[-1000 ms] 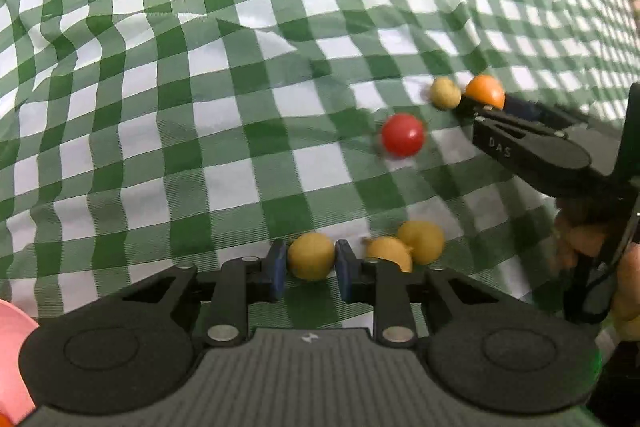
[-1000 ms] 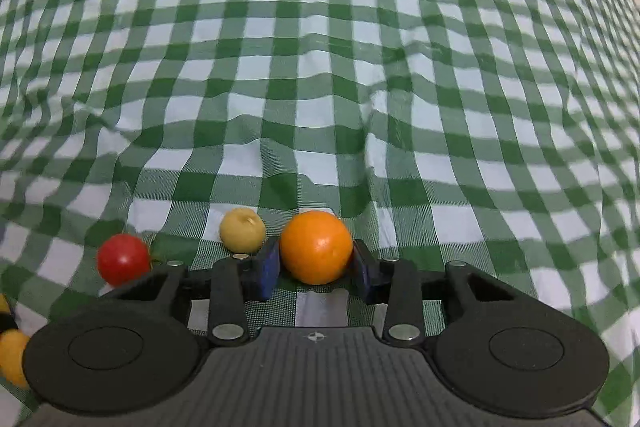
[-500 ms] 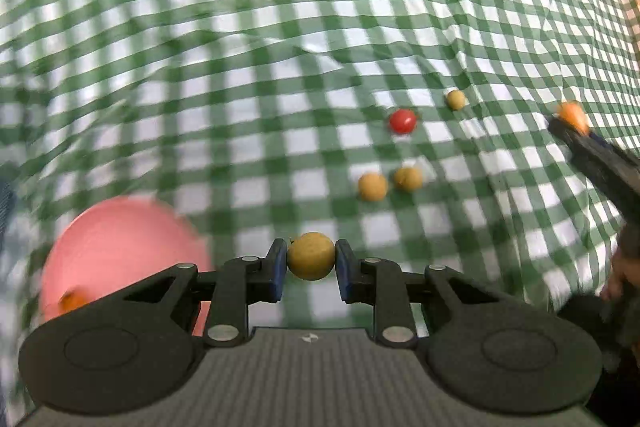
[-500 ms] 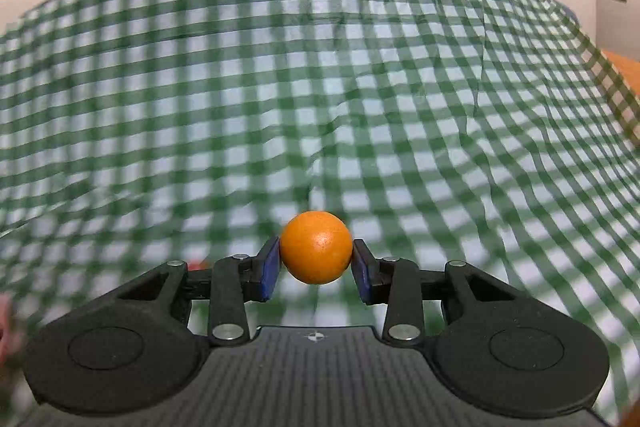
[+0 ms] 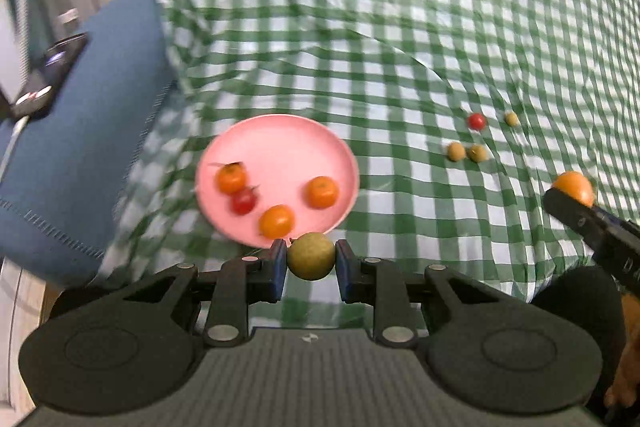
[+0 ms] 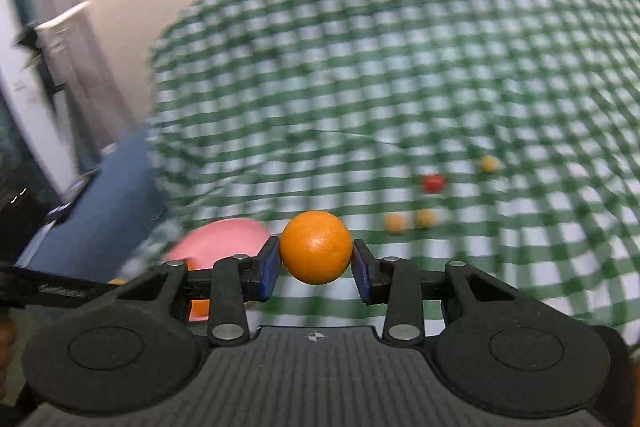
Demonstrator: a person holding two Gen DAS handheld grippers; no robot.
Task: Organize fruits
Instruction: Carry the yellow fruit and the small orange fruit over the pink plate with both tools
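Note:
My left gripper (image 5: 311,263) is shut on a small yellow-green fruit (image 5: 311,255), held in the air just in front of the near rim of a pink plate (image 5: 280,143). The plate holds three orange fruits (image 5: 321,191) and a red one (image 5: 243,201). My right gripper (image 6: 316,259) is shut on an orange fruit (image 6: 316,247), held above the cloth right of the plate (image 6: 224,243); it also shows in the left wrist view (image 5: 573,187). On the cloth lie a red fruit (image 5: 476,121) and three small yellow fruits (image 5: 456,151).
The table is covered with a green-and-white checked cloth (image 5: 400,27). A blue cushioned seat (image 5: 80,131) with a dark device (image 5: 44,75) on it stands at the left, beside the table edge. A pale wall lies behind.
Both grippers lifted their fruits off the cloth and swung left. The pink plate has come into full view ahead of the left gripper. The loose fruits now lie far to the right.

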